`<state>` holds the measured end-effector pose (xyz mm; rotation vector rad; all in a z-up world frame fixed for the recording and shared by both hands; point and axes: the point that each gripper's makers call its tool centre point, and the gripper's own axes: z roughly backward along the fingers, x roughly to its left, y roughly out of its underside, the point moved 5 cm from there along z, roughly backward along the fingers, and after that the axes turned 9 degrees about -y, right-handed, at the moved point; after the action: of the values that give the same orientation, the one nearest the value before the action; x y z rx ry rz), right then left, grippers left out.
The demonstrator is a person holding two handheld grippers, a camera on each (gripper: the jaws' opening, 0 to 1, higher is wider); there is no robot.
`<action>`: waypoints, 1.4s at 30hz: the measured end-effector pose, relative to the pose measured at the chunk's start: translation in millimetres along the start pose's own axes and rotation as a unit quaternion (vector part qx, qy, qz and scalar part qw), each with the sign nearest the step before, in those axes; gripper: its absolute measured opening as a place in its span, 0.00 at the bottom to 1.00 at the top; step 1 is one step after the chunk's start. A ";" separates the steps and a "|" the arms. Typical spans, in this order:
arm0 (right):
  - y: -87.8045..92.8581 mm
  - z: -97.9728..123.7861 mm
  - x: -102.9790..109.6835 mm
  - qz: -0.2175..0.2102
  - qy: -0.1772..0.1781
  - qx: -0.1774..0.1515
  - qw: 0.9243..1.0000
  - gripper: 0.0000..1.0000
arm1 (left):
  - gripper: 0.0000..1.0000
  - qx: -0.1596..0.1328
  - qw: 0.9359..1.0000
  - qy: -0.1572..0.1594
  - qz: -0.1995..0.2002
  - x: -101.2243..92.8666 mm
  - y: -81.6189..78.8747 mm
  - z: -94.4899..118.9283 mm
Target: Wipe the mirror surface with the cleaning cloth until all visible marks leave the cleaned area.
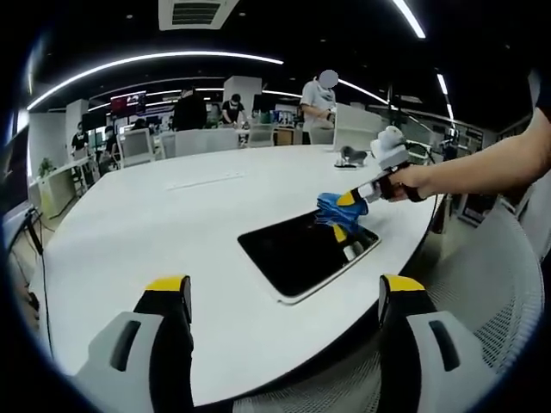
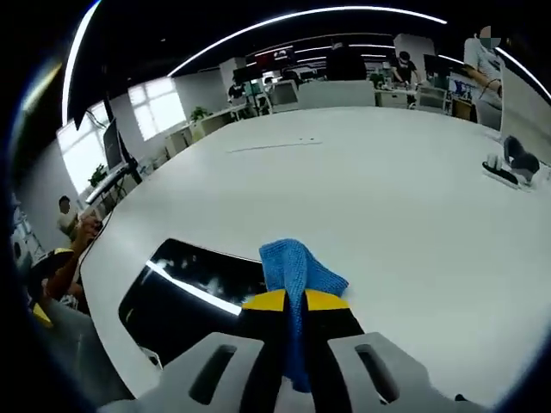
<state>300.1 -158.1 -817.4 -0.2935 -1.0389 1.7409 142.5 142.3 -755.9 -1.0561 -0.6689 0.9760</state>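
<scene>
Blue cloth [image 2: 297,268] in right claw [image 2: 293,301], over mirror [image 2: 185,297]

The cloth [image 2: 297,274] and hand-held gripper [image 2: 295,303] hide the mirror's [image 2: 185,292] near corner.

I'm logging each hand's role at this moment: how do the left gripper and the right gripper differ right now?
The left gripper has its jaws spread wide and holds nothing; the right gripper is shut on the blue cloth. The left gripper hangs back at the near edge of the white table, while the right gripper reaches over the mirror with the cloth. Both have yellow-tipped black jaws.
</scene>
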 end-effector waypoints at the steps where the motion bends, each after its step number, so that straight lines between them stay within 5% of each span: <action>1: -0.4 -2.2 -0.9 0.001 0.000 0.001 1.000 0.00 | 0.88 0.001 1.000 0.000 0.000 -0.2 0.1 -0.1; 17: 0.0 -21.9 -7.8 0.005 0.038 0.024 0.999 0.00 | 0.88 0.000 1.000 0.003 0.001 -1.1 -0.1 -0.7; 42: -3.0 -53.4 69.7 0.038 -0.006 0.031 0.999 0.00 | 0.88 -0.006 1.000 0.006 0.004 -1.8 -1.5 0.9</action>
<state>305.7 -71.0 -827.9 -0.2867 -0.9904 1.8408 141.5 140.8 -754.2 -1.0755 -0.6632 0.9729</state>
